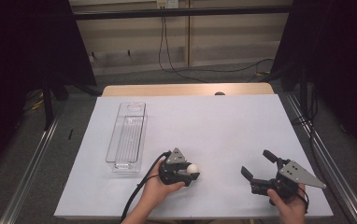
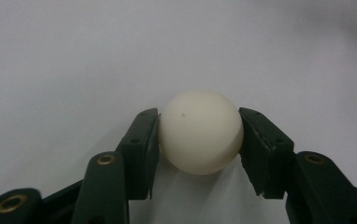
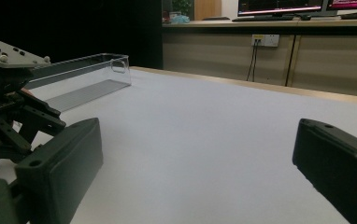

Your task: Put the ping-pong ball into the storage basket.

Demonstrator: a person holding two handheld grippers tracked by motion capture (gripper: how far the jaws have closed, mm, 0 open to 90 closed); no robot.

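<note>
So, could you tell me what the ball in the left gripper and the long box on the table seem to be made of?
The ball looks like matte cream plastic, perhaps a table-tennis ball: smooth, even, no shine. The box looks like clear hard plastic: the table shows through its walls, its floor is ribbed, and its rim catches light. It could be acrylic, but I can't confirm that.

White-covered table [image 1: 223,121] bears a clear bin [image 1: 127,136].
</note>
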